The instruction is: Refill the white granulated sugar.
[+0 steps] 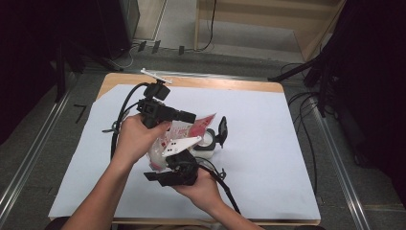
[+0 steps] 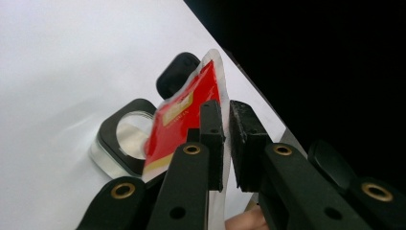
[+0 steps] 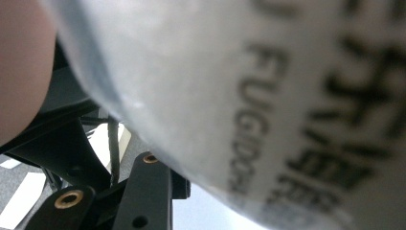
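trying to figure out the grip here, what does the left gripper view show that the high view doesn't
Left gripper view alone: the left gripper with its jaws nearly closed on the clear edge of the red packet.

High view alone: both hands, the right gripper low under the packet, and the whole white sheet on the table.

Both: the packet above the black-rimmed container with its lid open.
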Demonstrator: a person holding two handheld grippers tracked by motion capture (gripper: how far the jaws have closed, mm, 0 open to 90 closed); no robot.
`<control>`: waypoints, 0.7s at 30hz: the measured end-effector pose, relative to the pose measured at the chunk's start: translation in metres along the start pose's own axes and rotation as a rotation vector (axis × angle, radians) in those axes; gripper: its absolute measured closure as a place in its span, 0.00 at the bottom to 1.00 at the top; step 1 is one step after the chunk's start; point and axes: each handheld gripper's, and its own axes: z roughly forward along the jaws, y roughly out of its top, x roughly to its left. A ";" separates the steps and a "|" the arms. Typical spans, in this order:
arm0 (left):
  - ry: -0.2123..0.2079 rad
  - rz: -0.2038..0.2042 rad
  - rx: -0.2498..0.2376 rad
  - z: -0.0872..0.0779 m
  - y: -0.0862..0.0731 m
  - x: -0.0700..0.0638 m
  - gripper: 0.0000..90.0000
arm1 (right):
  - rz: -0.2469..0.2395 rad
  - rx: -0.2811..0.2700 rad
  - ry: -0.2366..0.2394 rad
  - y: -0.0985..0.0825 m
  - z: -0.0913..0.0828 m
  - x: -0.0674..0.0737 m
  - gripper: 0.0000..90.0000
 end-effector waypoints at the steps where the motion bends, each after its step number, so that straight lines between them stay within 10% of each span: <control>1: 0.011 0.007 0.003 0.001 -0.001 -0.001 0.95 | 0.001 0.001 0.005 -0.001 0.000 0.000 0.72; 21: 0.053 0.002 -0.008 0.001 -0.002 0.004 0.97 | -0.009 0.013 -0.006 -0.003 0.002 -0.001 0.72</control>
